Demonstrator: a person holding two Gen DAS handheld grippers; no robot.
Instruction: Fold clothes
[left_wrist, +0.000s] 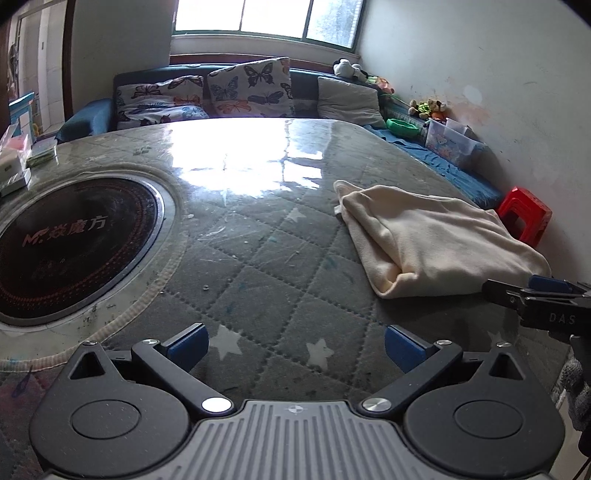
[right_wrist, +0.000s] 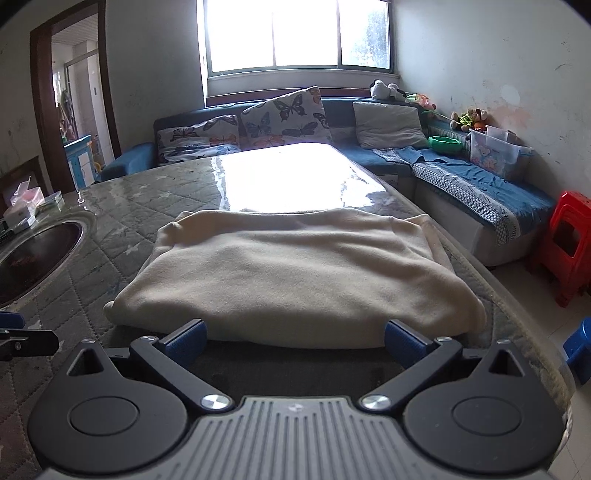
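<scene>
On surface near right edge, cream garment (right_wrist: 295, 273) lies folded; right tongs (right_wrist: 295, 338) spread at its hem, left tongs (left_wrist: 295, 345) spread, empty. Risk: careless pinch drags layers, undoes fold.

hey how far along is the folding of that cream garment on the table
Looks mostly done: the cream garment lies on the table as a compact folded bundle. Nothing is in hand; the left gripper and right gripper are both open and empty. Left, at most, is a final tidy fold or smoothing.
</scene>
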